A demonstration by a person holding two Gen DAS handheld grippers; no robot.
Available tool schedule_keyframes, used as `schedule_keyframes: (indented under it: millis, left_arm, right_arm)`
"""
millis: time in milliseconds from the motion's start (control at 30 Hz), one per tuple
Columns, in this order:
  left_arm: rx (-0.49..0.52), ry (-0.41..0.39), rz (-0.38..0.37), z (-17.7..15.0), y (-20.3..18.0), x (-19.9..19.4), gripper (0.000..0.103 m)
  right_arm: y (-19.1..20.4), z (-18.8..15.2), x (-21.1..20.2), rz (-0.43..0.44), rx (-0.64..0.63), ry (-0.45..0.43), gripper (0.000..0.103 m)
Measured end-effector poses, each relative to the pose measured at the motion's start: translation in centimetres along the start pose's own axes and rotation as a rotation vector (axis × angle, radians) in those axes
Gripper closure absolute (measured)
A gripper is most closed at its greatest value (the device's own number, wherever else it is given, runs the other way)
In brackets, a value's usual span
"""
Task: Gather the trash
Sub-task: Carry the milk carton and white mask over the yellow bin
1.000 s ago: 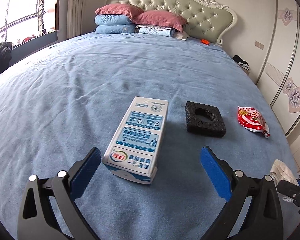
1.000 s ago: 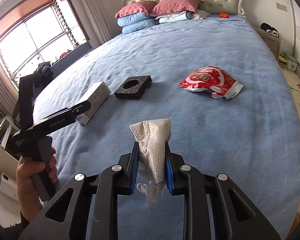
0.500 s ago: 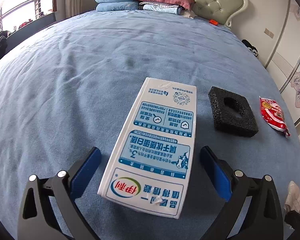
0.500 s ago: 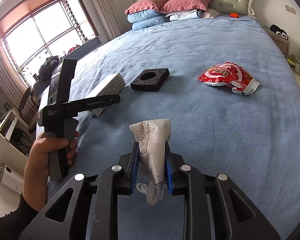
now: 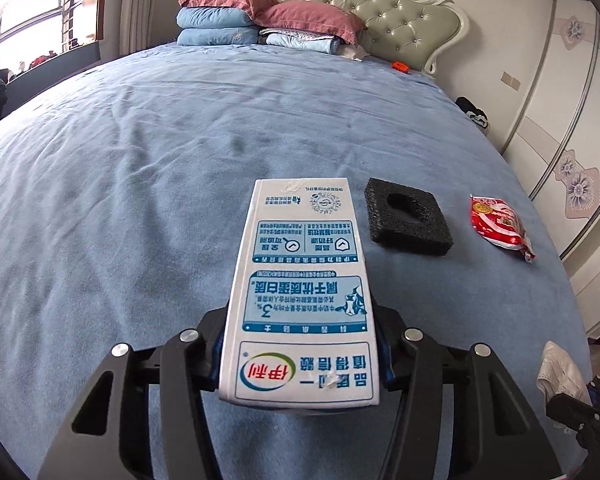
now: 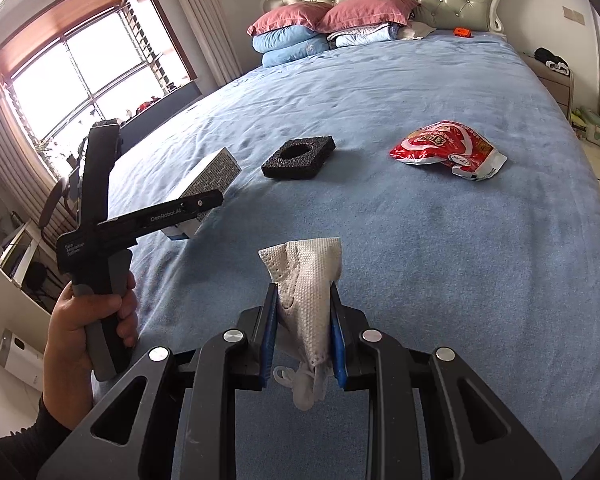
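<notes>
Milk carton [image 5: 300, 308] sits between the blue pads of the left gripper [image 5: 300, 356]. The jaws have just been closing, and now both pads press on its sides near the bottom end. The carton is white and blue, and its far end points up the bed [image 5: 140, 200]. You cannot see what is inside it. From the right wrist view its far end looks raised a little off the cover, but it is hard to be sure.

The right gripper [image 6: 304, 336] is closed tight on a crumpled white face mask [image 6: 308, 288]. The mask sticks up past the pads, and its strings hang down below.

A black foam square [image 5: 408, 220] with a round hole in it lies flat on the bed, just right of the carton. A red snack bag [image 5: 500, 224] lies further right, well apart from the foam.

A person's hand [image 6: 88, 320] holds the handle of the left gripper.

The bed has a soft blue cover with small wrinkles. Pink and blue pillows [image 5: 260, 20] are piled at the padded headboard [image 5: 400, 12]. A small orange thing [image 5: 401, 66] lies near them. A big window [image 6: 88, 76] lets in bright light on the left side.
</notes>
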State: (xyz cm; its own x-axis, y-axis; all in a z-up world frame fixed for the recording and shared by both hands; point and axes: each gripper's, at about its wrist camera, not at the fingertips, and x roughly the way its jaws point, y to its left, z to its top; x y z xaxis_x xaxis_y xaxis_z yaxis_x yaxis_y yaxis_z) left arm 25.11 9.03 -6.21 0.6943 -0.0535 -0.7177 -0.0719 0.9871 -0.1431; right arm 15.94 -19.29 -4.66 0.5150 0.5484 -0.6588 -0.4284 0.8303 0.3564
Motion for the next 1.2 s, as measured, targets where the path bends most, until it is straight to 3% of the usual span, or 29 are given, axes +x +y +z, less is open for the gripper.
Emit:
schedule_keyframes:
  millis: [200, 533, 1200]
  left_arm:
    - [0.03, -0.038, -0.065, -3.1, -2.8, -3.8, 0.049]
    - [0.183, -0.028, -0.154, -7.5, -10.0, -7.4, 0.049]
    - [0.398, 0.095, -0.435, -14.0, -28.0, -8.5, 0.049]
  right_arm:
    - [-0.4, -1.2, -2.1, -0.004, 0.022, -0.029, 0.08]
    - [-3.4, -5.0, -7.7, -0.059, 0.091, -0.102, 0.08]
    - [-12.9, -13.0, -20.3, -0.207, 0.262, -0.294, 0.08]
